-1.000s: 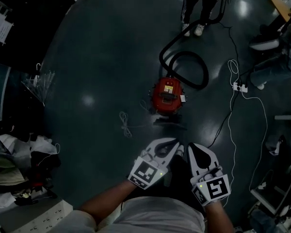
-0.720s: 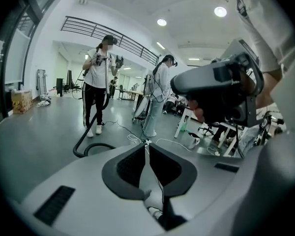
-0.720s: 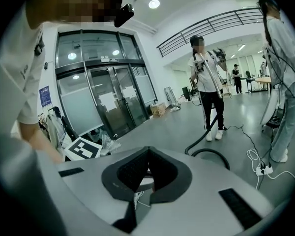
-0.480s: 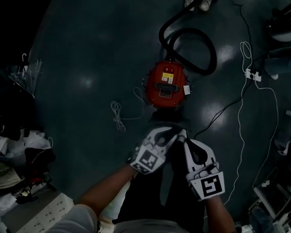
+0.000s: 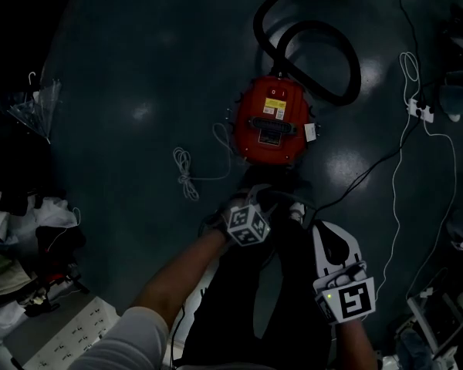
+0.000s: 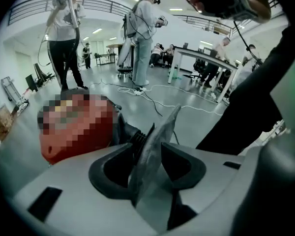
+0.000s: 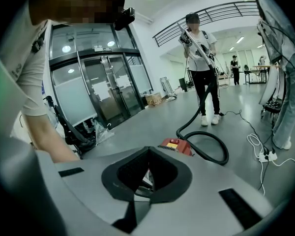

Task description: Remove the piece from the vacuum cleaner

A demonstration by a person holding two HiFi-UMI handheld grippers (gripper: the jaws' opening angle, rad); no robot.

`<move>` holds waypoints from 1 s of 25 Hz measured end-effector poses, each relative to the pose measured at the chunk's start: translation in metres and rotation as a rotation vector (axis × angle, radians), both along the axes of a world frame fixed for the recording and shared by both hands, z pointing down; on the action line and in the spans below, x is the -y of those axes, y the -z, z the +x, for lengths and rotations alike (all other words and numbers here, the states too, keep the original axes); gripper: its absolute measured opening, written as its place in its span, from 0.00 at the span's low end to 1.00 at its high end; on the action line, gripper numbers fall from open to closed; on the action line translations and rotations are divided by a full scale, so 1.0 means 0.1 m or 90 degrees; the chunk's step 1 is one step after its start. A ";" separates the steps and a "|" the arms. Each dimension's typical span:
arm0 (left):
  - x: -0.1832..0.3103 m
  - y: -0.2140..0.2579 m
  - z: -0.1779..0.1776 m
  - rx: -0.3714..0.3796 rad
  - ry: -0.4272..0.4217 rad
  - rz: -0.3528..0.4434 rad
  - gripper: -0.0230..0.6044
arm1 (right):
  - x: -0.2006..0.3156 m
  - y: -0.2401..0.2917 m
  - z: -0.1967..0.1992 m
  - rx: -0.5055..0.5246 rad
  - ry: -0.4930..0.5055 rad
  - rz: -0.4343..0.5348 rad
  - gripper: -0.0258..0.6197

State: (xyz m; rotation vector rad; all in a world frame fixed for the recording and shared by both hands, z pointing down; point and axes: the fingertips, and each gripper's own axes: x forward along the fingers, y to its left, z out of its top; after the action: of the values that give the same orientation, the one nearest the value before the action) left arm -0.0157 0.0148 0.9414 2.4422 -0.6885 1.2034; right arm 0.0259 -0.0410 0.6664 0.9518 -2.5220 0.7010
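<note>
- Far left, a loosely bundled white cord [image 5: 184, 172] lies on the dark grey glossy floor [image 5: 139, 68], near the vacuum but not touching it.
- The left hand-held gripper [image 6: 148, 149] is held low, just short of the vacuum's near end. Its jaws are opening and the gap is only narrow. A thin grey pointed piece [image 6: 163, 127] stands right in that gap, close against both dark pads and poking up past them. Can't honestly say whether the pads are pressing on it.
- The red canister vacuum cleaner [image 5: 272, 122] sits on the floor just beyond that gripper. In the left gripper view its red body is right behind the grey piece.
- A thick black flexible hose [image 5: 324, 60] comes off the vacuum's far end and loops round on the floor.
- The right hand-held gripper [image 7: 147, 150] hangs back, nearer the person's body and to the right. Its jaws are closed together with nothing in them.
- Far right, a white power strip [image 5: 420, 110] with its white cable lies on the floor, well apart from the vacuum.
</note>
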 end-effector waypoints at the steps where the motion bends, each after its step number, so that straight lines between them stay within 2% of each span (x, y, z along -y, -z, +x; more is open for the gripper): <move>1: -0.01 -0.06 0.01 0.009 -0.006 -0.001 0.30 | -0.02 -0.01 0.01 -0.001 0.000 -0.002 0.06; 7: 0.02 -0.27 -0.03 0.046 -0.011 -0.010 0.29 | -0.09 -0.05 0.07 -0.004 0.008 -0.012 0.06; 11: -0.02 -0.29 -0.01 0.058 -0.034 -0.020 0.14 | -0.11 -0.06 0.10 -0.004 0.011 -0.020 0.06; 14: -0.15 -0.30 0.04 0.064 -0.059 -0.025 0.10 | -0.13 -0.07 0.11 -0.002 0.013 -0.024 0.06; 19: -0.17 -0.31 0.06 0.055 -0.035 -0.056 0.09 | -0.13 -0.09 0.13 0.001 0.016 -0.032 0.06; 23: -0.38 -0.28 0.20 0.038 -0.076 -0.096 0.08 | -0.18 -0.06 0.15 0.003 0.016 -0.037 0.06; 25: -0.48 -0.26 0.25 0.034 -0.076 -0.101 0.08 | -0.18 -0.05 0.16 0.003 0.016 -0.040 0.06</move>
State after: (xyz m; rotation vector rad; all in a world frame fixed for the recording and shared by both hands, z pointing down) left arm 0.0088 0.0624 0.9675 2.3544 -0.4473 1.3202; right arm 0.0416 -0.0228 0.6718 0.8960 -2.4955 0.7704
